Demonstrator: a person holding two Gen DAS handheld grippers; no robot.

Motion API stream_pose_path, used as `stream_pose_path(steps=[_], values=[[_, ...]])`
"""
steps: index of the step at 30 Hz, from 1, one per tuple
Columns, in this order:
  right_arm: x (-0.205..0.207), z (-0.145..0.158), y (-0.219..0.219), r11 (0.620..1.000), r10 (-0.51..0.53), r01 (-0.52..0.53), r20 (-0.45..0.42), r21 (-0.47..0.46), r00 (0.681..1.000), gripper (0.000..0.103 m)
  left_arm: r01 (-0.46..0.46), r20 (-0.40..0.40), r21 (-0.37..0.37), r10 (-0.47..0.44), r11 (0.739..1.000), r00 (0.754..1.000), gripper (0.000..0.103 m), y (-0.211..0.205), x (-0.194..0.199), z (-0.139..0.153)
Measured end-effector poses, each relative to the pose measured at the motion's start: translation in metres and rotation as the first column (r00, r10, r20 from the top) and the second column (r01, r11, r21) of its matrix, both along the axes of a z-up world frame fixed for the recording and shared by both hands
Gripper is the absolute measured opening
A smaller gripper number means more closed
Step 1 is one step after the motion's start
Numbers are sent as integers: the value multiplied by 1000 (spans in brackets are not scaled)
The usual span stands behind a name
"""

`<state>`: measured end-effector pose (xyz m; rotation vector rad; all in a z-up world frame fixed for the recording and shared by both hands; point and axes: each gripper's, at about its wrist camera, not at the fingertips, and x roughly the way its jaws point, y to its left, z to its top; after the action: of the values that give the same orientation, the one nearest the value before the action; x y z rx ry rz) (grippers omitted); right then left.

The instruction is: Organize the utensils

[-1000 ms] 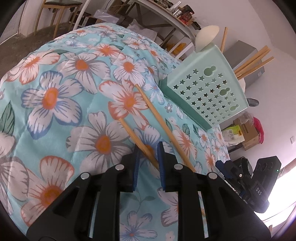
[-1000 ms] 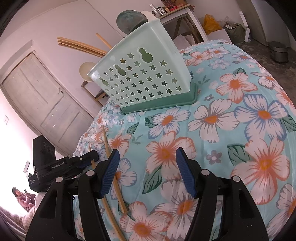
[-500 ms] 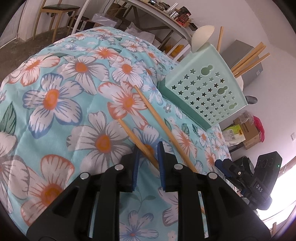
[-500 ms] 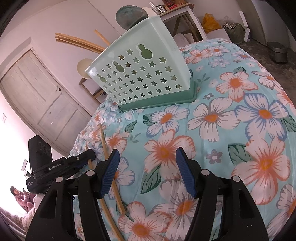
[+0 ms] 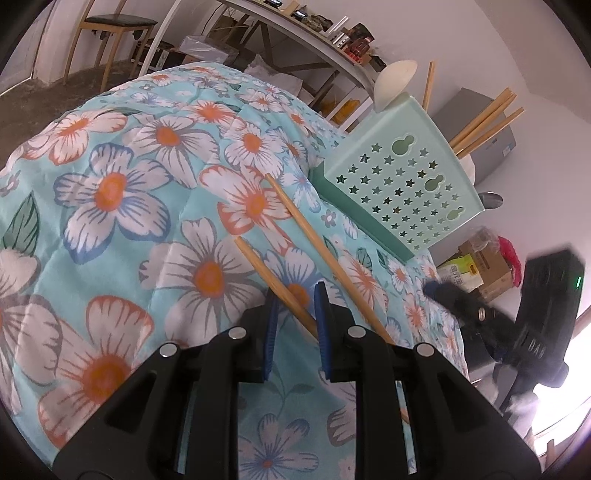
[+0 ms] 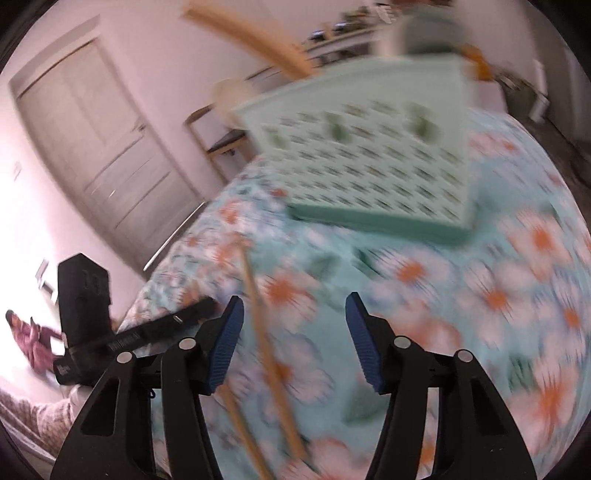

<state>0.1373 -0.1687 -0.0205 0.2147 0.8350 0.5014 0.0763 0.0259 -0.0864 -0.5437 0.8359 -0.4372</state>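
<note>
My left gripper [image 5: 295, 291] is shut on a bamboo chopstick [image 5: 266, 273] that crosses slantwise between its blue pads, low over the floral quilt [image 5: 110, 184]. A second, longer chopstick [image 5: 314, 240] lies on the quilt just to its right. Behind stands a mint-green basket [image 5: 399, 184] with star holes, holding several chopsticks [image 5: 487, 125] and a white spoon [image 5: 393, 81]. The right wrist view is motion-blurred. There my right gripper [image 6: 293, 299] has its jaws wide and closing, with a chopstick [image 6: 258, 306] below the gap, untouched. The basket [image 6: 369, 162] is ahead of it and my left gripper [image 6: 192, 310] to its left.
The quilt falls away at its edges all round. A wooden chair [image 5: 110, 29] and a long cluttered shelf [image 5: 295, 40] stand beyond it, with cardboard boxes [image 5: 480, 262] on the right. A panelled door [image 6: 99, 147] is on the left in the right wrist view.
My right gripper has swung left and rolled, so the loose chopstick now lies under its gap, and its jaws have narrowed. The left gripper has kept still on its chopstick.
</note>
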Motion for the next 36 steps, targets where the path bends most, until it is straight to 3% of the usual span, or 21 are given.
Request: stream_pose_path(steps=[8, 16, 19, 21, 30, 36], values=[[51, 0, 88, 958, 225, -230, -48, -169, 973, 41, 7, 0, -22, -7, 1000, 1000, 18, 3, -1, -1], [84, -24, 116, 916, 255, -281, -127, -285, 959, 28, 14, -1, -41, -14, 999, 1000, 18, 3, -1, -3], [85, -30, 118, 908, 262, -290, -131, -301, 956, 18, 16, -3, -43, -16, 999, 1000, 18, 3, -2, -4], [84, -30, 120, 910, 260, -285, -118, -301, 958, 7, 16, -3, -43, -16, 999, 1000, 18, 3, -2, -4], [64, 24, 82, 951, 159, -136, 64, -278, 985, 6, 14, -3, -40, -14, 999, 1000, 18, 2, -1, -4], [33, 75, 34, 981, 27, 15, 219, -191, 975, 6, 12, -2, -28, -12, 1000, 1000, 19, 1, 0, -4]])
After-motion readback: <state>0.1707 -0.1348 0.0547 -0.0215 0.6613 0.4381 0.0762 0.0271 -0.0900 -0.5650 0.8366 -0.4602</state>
